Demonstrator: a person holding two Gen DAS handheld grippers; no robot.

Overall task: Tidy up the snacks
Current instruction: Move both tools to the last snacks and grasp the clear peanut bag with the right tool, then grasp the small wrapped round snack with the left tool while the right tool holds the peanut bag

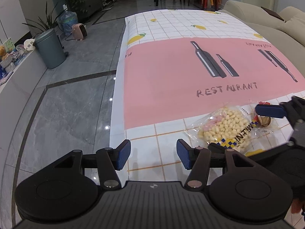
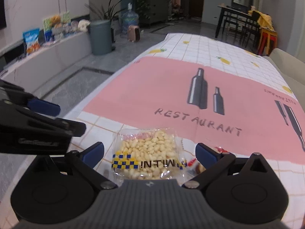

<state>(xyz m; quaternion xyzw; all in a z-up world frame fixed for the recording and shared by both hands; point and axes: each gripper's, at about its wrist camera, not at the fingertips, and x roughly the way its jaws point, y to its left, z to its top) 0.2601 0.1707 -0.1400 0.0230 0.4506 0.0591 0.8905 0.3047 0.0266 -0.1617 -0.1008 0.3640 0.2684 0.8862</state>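
Observation:
A clear bag of pale puffed snacks (image 2: 146,152) with a blue-and-yellow checked label lies on the tablecloth (image 2: 156,87) near the front edge. My right gripper (image 2: 150,152) straddles it, jaws wide open, blue pads clear of the bag on both sides. A small red-wrapped snack (image 2: 198,167) lies by its right finger. My left gripper (image 1: 153,155) is open over bare tiled cloth, left of the bag (image 1: 223,127), with nothing between its fingers. The small snack (image 1: 264,121) sits under one of the right gripper's blue pads (image 1: 270,110).
The pink mat (image 1: 171,87) reading RESTAURANT covers the table's middle. The table's left edge drops to a grey tiled floor (image 1: 66,105). A grey bin (image 1: 50,49), a low ledge with snack bags (image 2: 31,40) and a beige sofa (image 1: 266,19) surround the table.

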